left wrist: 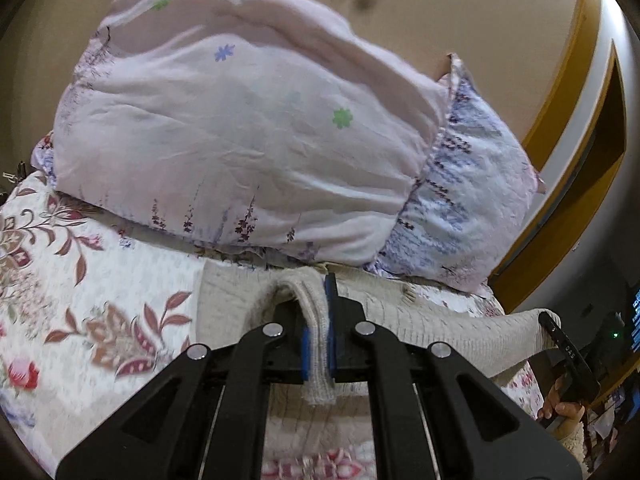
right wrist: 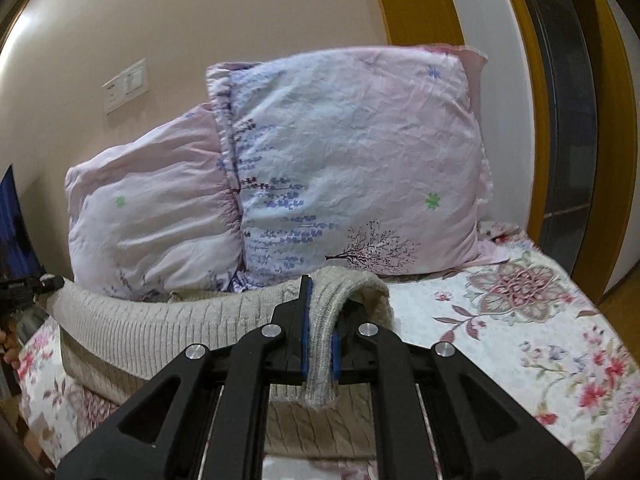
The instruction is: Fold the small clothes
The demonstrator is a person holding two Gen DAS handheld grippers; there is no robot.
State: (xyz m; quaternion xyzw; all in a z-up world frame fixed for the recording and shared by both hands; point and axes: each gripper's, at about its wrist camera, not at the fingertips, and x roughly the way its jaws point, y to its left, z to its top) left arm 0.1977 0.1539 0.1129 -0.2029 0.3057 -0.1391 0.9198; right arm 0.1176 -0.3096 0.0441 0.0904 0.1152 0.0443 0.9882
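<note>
Left gripper (left wrist: 318,320) and right gripper (right wrist: 320,320) each clamped on the beige knit sweater (right wrist: 132,328) edge; garment stretched sideways between them above the floral bedspread (right wrist: 520,320).

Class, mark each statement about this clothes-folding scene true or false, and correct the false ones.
1. Both grippers are shut on the knitted garment. True: left gripper, right gripper, beige knitted garment.
2. The garment is bright red. False: it is beige.
3. Two pillows lean against the wall. True.
4. The bedspread is plain white. False: it has a floral print.
</note>
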